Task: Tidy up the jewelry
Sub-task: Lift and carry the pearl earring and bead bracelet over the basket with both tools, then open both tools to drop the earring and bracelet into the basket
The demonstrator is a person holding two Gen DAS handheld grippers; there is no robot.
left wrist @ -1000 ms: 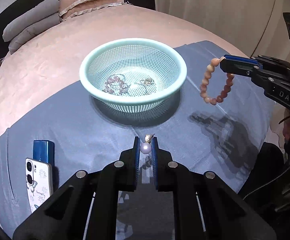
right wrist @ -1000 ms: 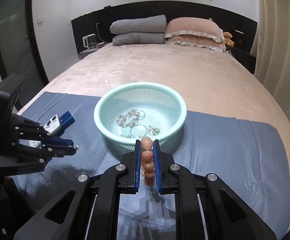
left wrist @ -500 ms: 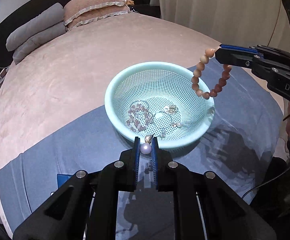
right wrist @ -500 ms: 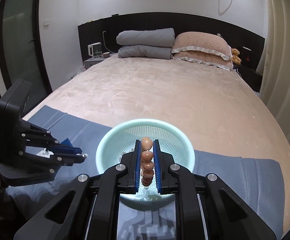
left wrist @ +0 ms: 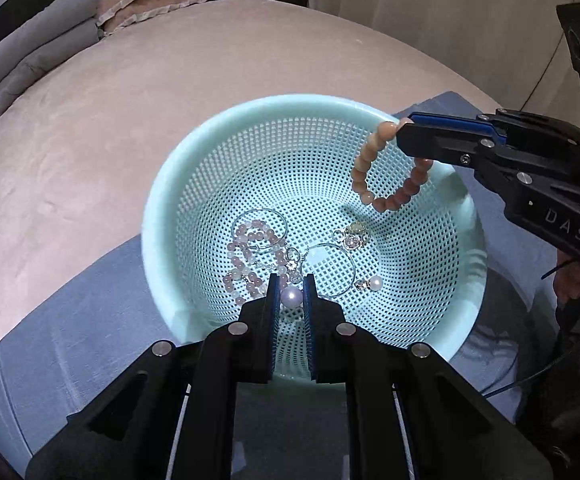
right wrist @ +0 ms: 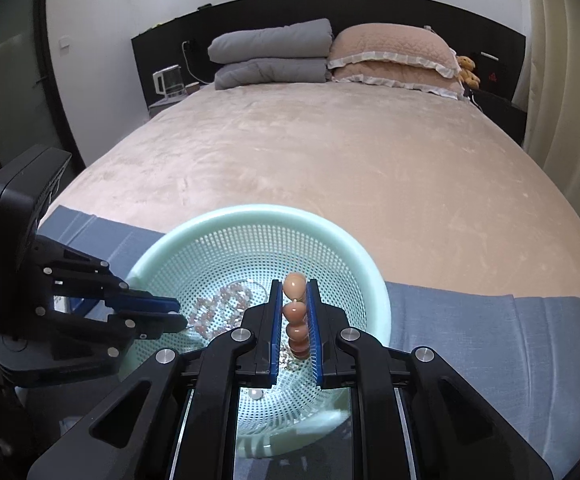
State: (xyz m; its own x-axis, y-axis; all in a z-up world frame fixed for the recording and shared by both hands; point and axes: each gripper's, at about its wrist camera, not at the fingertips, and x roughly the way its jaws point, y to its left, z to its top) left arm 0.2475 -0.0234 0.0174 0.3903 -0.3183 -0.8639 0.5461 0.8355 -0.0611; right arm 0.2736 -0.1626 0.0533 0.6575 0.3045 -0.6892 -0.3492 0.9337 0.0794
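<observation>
Since both pieces I carry already hang over the basket (left wrist: 158, 216), the coming move turns on what lies straight below each. The pearl earring (left wrist: 291, 297) sits pinched between the pads of my left tool (left wrist: 291, 300), which is closed on it, just inside the basket's near wall at 6 o'clock; its metal end points forward toward 12, so its short long axis runs along my fingers. The bead bracelet (left wrist: 386, 176) is clamped at its top in my right tool (right wrist: 295, 300), also closed, and its loop hangs nearly plumb, long axis vertical, lowest beads pointing at the mesh toward 2 o'clock of the bowl. Below, at the basket's centre, lie a pink bead bracelet (left wrist: 250, 256), thin hoops and another pearl earring (left wrist: 372, 282). I judge the left tool sits lower and nearer the floor, so its drop is shortest. Around the basket spreads a blue cloth (right wrist: 490, 332) on the bed (right wrist: 330, 168).
</observation>
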